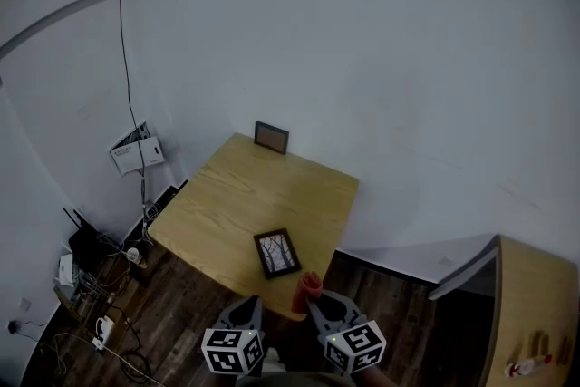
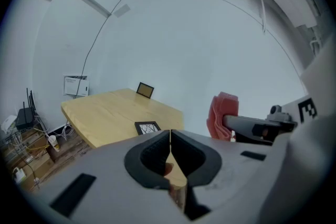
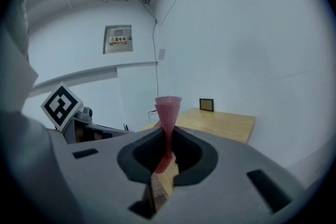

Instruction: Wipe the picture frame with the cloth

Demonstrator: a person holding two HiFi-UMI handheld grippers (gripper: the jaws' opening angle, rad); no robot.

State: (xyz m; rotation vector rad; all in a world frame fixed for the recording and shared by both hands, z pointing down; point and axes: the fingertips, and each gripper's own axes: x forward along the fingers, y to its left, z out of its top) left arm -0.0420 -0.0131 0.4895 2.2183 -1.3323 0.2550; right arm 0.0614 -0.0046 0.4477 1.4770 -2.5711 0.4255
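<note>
Head view | we see the picture frame (image 1: pixel 277 253) lying flat near the bench's (image 1: pixel 227 195) near edge | pink cloth (image 1: pixel 309 287) clamped in our right gripper (image 1: pixel 314 298), just off that edge | left gripper (image 1: pixel 248 304) jaws together, empty | second frame (image 1: pixel 271 137) upright at the bench's far edge, by the wall.

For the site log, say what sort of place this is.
Probably a sparse office or lab room: plain white walls, a wooden table against the wall, a router and tangled cables on the dark wood floor, a labelled wall panel.
</note>
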